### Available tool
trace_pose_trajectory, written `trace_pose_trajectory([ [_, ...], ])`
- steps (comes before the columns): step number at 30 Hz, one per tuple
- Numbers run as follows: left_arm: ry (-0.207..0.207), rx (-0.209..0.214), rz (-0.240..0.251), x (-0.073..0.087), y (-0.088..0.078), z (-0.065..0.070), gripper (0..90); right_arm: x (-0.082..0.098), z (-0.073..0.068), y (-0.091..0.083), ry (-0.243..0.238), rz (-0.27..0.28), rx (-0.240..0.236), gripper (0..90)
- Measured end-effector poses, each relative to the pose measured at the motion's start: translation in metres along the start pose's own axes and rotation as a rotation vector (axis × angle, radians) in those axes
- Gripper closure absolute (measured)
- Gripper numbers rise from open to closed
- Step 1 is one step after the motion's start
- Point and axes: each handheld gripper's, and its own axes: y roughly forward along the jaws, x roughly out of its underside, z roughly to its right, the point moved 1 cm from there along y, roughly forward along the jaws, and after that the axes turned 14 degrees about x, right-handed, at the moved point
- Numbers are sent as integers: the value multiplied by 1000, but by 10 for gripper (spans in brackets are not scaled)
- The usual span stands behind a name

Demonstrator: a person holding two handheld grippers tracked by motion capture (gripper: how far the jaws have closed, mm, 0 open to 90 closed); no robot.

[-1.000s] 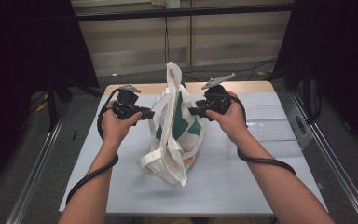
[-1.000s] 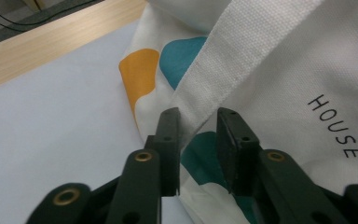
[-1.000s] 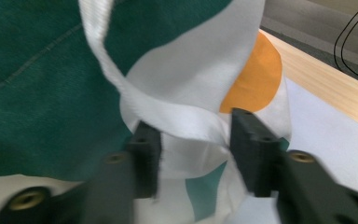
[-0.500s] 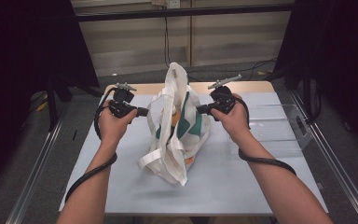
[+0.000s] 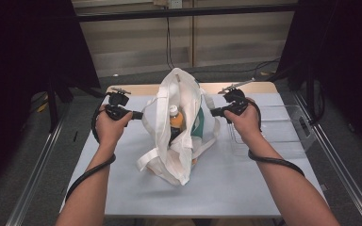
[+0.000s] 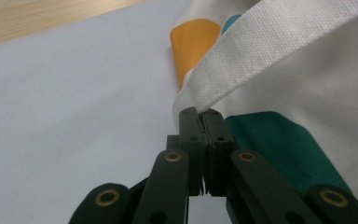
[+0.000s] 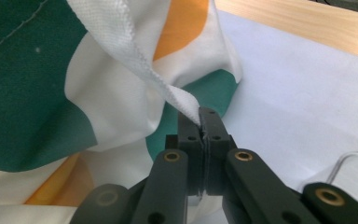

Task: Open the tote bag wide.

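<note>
- Left gripper (image 6: 200, 116) is clamped tight on the white woven bag (image 5: 179, 127) rim; right gripper (image 7: 199, 116) likewise.
- Pull apart evenly — the orange-capped bottle (image 5: 175, 120) should stay upright.

A white tote bag (image 5: 176, 136) stands mid-bench (image 5: 245, 188), mouth spread, an orange bottle (image 5: 175, 120) inside. The left tool (image 5: 134, 114) and right tool (image 5: 213, 112) pinch its opposite sides. A clear tray (image 5: 283, 127) lies by the right edge.

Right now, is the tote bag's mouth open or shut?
Open. The tote bag gapes between the left tool and right tool, each pinching its fabric, and a bottle shows inside.
</note>
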Motion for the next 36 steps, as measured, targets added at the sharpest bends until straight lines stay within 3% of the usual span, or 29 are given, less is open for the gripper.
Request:
trace_pose_trajectory([
  [12, -51, -24, -26, 13, 5, -14, 882, 7, 8, 4, 26, -6, 6, 888],
  [13, -41, -19, -41, 14, 4, -15, 882, 7, 8, 3, 25, -9, 3, 886],
  [15, -57, -24, -10, 15, 4, -13, 881, 7, 8, 2, 17, -4, 9, 882],
  [16, -34, -21, -30, 15, 1, -14, 878, 7, 7, 2, 14, -4, 7, 872],
  [18, -29, -24, -30, 13, -1, -13, 850, 7, 6, 1, 5, -1, 11, 853],
  [19, -50, -31, -3, 13, 0, -10, 843, 6, 5, 1, -6, 0, 10, 843],
  [21, -29, -16, -28, 13, -4, -10, 792, 6, 4, 0, -15, -3, 18, 804],
  [23, -44, -34, 1, 12, -5, -7, 724, 7, 3, 0, -19, -2, 14, 771],
  [24, -27, -23, -19, 12, -8, -7, 717, 7, 3, -1, -20, -3, 20, 747],
  [26, -44, -25, 12, 11, -10, -4, 674, 7, 2, -2, -28, -6, 17, 729],
  [27, -25, -17, -13, 10, -13, -3, 664, 7, 1, -3, -35, -6, 22, 700],
  [29, -23, -7, -4, 8, -16, 0, 617, 6, -1, -5, -46, -3, 29, 623],
  [36, -5, 0, 28, -1, -23, 14, 565, 2, -3, -15, -62, 14, 50, 524],
])
